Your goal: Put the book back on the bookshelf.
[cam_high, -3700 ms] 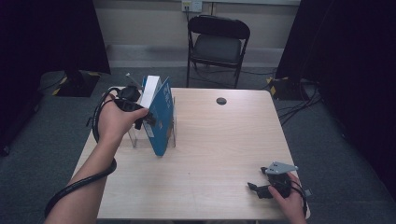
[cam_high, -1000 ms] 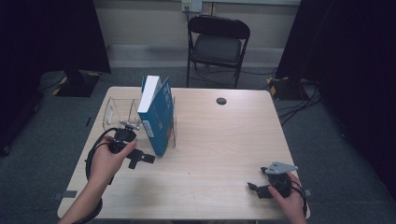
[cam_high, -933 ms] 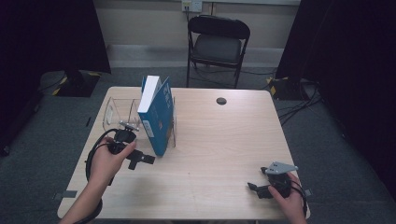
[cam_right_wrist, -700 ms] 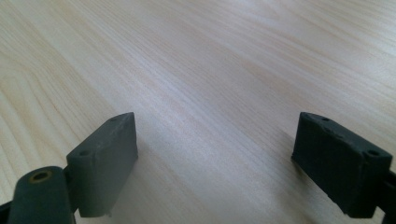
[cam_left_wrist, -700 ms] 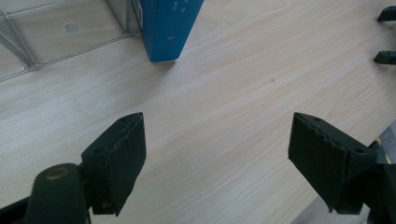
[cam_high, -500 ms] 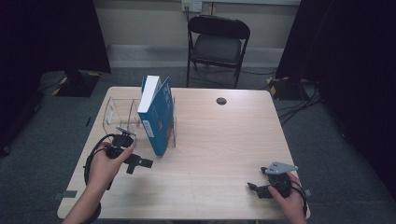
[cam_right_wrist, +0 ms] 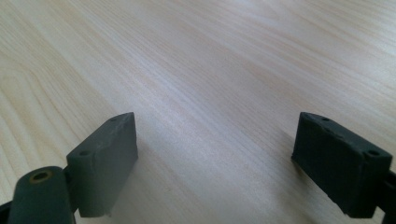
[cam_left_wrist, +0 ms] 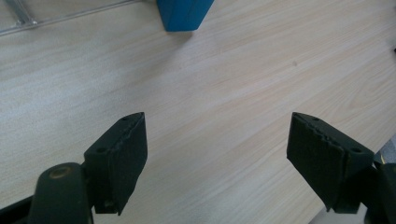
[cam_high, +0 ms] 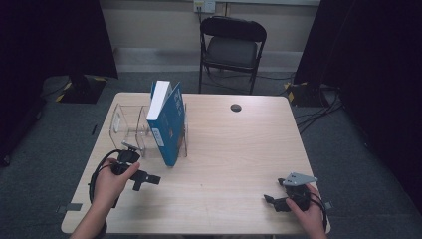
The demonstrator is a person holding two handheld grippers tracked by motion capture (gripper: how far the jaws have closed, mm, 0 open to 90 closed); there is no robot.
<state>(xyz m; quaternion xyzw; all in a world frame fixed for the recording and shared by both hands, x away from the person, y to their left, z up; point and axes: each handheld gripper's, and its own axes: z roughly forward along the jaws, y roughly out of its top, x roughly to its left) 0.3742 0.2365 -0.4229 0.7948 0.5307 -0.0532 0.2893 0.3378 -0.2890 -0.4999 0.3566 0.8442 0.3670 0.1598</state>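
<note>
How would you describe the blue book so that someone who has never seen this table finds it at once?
Start at the wooden table and go to its far left part, where a clear rack stands. The book stands upright at the rack's right end. It is the one blue thing there, with white page edges on top.

The left gripper (cam_left_wrist: 217,140) has its jaws standing wide apart with nothing between them, over the bare wooden table (cam_left_wrist: 224,84). At twelve o'clock sits the lower corner of a blue book (cam_left_wrist: 183,14); at eleven o'clock, the edge of a clear holder (cam_left_wrist: 56,21).
</note>
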